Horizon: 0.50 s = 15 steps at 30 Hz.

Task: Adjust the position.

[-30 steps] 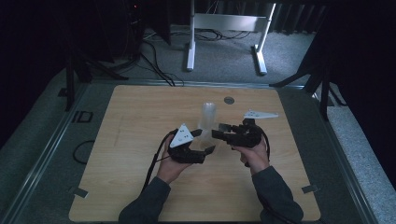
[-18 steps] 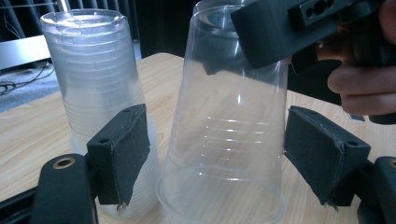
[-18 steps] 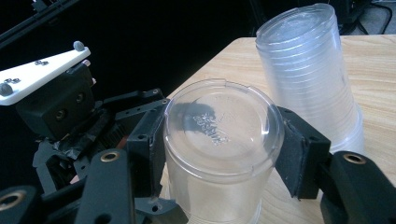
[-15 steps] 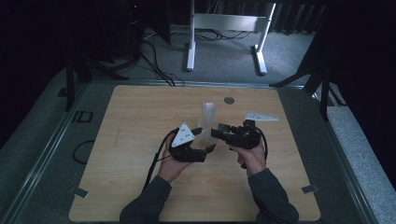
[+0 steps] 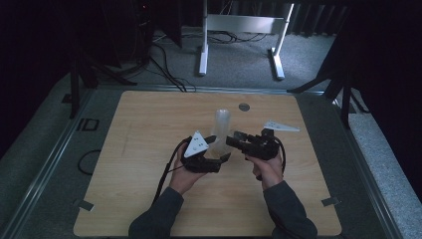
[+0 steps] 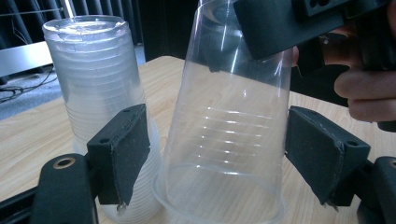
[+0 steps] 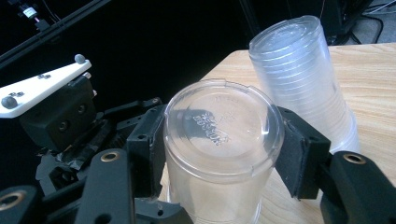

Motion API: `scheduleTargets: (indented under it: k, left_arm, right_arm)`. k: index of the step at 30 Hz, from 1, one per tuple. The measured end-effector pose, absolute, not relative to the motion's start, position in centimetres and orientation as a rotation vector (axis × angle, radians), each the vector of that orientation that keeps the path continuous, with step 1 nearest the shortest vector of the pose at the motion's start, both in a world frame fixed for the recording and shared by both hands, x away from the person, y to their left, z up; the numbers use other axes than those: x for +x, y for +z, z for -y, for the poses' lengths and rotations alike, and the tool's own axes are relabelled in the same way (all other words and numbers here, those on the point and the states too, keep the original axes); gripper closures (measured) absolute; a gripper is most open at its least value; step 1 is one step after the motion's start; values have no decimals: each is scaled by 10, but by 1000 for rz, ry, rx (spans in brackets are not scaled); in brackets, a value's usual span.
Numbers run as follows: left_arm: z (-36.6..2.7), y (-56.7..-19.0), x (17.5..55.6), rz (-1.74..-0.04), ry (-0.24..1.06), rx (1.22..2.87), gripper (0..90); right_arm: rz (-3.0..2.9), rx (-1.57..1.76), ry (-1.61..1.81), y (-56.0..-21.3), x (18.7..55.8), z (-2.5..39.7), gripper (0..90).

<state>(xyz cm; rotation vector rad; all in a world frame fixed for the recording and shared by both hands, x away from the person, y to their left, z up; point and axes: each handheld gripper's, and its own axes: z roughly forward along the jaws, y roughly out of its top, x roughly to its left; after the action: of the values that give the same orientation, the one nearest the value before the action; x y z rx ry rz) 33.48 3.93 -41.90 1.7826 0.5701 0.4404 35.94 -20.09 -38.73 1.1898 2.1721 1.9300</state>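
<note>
The right claw (image 7: 219, 140) clamps an inverted clear cup (image 7: 219, 144); the left claw (image 6: 224, 158) stands spread around it.

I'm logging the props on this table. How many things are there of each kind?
Stack of clear cups: 1
Single clear cup, upside down: 1
Small round disc: 1
Hand-held grippers, left and right: 2
Total: 5

Embossed txt on cup base (image 7: 217, 128), illegible.
</note>
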Motion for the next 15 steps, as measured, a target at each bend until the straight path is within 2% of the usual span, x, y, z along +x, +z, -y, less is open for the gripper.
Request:
scheduleTargets:
  k: [15]
  left_arm:
    - [-39, -424, 335, -556, 436, 1750, 228]
  right_arm:
    - [-2115, 1265, 2038, -392, 361, 203, 415]
